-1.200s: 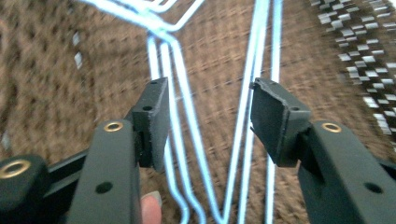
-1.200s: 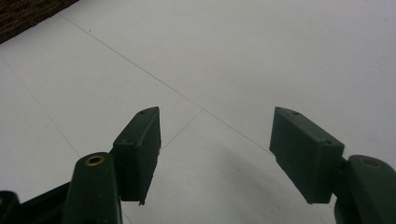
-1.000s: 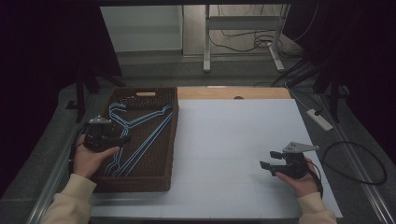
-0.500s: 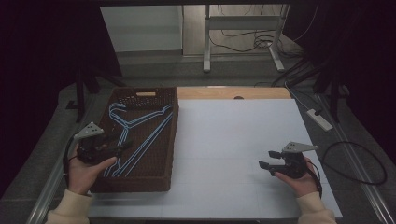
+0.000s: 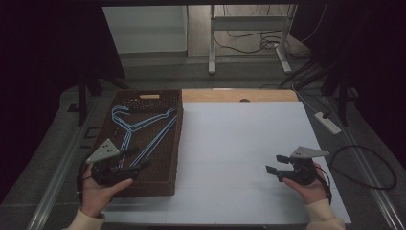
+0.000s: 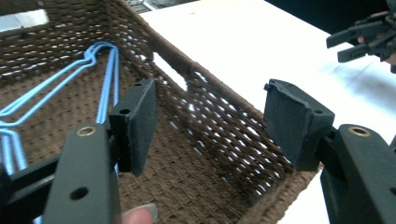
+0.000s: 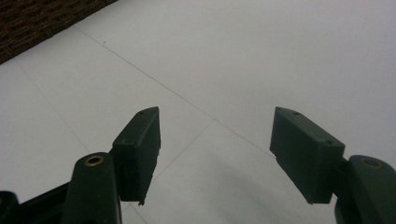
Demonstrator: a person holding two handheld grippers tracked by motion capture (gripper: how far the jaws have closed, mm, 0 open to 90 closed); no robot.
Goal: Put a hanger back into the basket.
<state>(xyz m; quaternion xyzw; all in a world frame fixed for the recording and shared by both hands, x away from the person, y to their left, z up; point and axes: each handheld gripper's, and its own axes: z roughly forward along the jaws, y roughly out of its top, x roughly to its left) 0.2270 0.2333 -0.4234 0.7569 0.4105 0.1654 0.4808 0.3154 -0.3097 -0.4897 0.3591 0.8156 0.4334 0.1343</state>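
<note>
Your left gripper (image 5: pixel 136 159) sits nearest you at the near left corner of the brown woven basket (image 5: pixel 168 158), held in your left hand (image 5: pixel 98 191), its tips over the basket's near end. Its jaws have just been opening and now stand wide apart with nothing between them; in the left gripper view the pads (image 6: pixel 139 122) hang above the basket floor (image 6: pixel 187 182), just inside the right-hand wall, touching neither the weave nor the wire. Your right gripper (image 5: pixel 274 164) rests in your right hand (image 5: pixel 306 184) low over the white table (image 5: pixel 239 143), well apart from the basket, its jaws also spread wide and empty; in the right gripper view the bare white surface (image 7: pixel 243 60) lies between the pads. Farther in, the blue wire hangers (image 5: pixel 139 132) lie flat on the basket floor, stacked together, their hooks toward the far left corner and their long bars running down toward your left gripper, close to its tips but not touched.
</note>
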